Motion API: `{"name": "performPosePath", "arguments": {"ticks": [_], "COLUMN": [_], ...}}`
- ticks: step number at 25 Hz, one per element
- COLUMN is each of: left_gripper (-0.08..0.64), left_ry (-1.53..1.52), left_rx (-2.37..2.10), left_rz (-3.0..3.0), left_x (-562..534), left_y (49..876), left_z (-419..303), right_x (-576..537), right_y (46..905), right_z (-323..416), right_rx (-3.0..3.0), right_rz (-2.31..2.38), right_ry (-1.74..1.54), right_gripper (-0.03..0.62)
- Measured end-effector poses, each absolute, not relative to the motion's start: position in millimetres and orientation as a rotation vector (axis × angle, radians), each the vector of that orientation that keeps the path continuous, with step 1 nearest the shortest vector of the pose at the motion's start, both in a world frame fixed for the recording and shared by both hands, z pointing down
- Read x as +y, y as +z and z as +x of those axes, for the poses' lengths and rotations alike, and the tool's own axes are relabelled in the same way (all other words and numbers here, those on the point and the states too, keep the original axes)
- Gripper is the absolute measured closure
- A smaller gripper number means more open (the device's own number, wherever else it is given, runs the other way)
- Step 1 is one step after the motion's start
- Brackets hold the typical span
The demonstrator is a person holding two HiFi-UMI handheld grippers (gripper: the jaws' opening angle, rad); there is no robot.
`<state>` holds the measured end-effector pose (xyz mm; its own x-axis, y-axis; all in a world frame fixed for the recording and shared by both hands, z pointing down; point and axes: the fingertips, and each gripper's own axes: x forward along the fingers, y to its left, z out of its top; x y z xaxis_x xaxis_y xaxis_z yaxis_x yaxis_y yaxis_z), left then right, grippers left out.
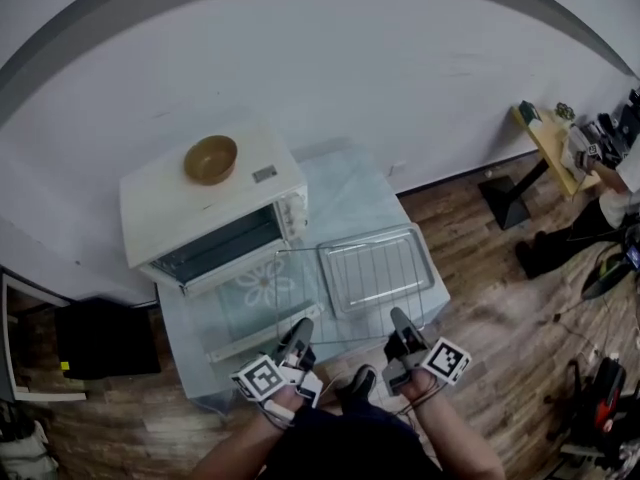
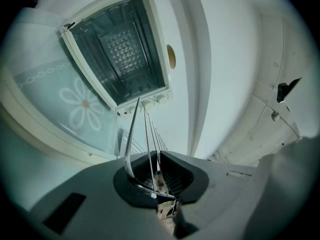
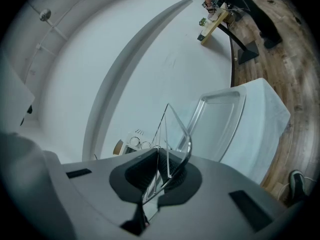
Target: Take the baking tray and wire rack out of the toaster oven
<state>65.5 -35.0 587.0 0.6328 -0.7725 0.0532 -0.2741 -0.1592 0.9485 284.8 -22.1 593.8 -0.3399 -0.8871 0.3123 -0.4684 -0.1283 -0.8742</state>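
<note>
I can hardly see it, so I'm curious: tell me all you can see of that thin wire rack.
The wire rack is a flat rectangle of shiny silver metal: a thicker rim wire with thin parallel bars across it. It is outside the toaster oven, held roughly level over the open door and the baking tray. The left gripper and right gripper each have jaws shut on its near edge. Whether it touches the tray I cannot tell.
</note>
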Motion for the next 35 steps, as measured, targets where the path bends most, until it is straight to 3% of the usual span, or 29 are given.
{"name": "performPosePath", "arguments": {"ticks": [5, 19, 35], "left_gripper": [0.543, 0.535, 0.524], "left_ry": [-0.517, -0.399, -0.306], "left_rx": [-0.871, -0.956, -1.013], "left_rz": [1.755, 1.744, 1.606], "left_x": [-46.5, -67.5, -73.4], "left_y": [594.1, 648.9, 688.9], "left_z": [106.5, 193.8, 202.5], "right_x": [-43.0, -57.8, -81.9], "right_y": [588.3, 664.6, 698.6], "right_z": [318.9, 416.0, 414.4], "right_rx": [1.901, 1.757, 1.727], "right_rz": [-1.423, -1.552, -1.456], "right_ry": [-1.347, -1.586, -1.725], "right_gripper": [0.581, 0.577, 0.572]}}
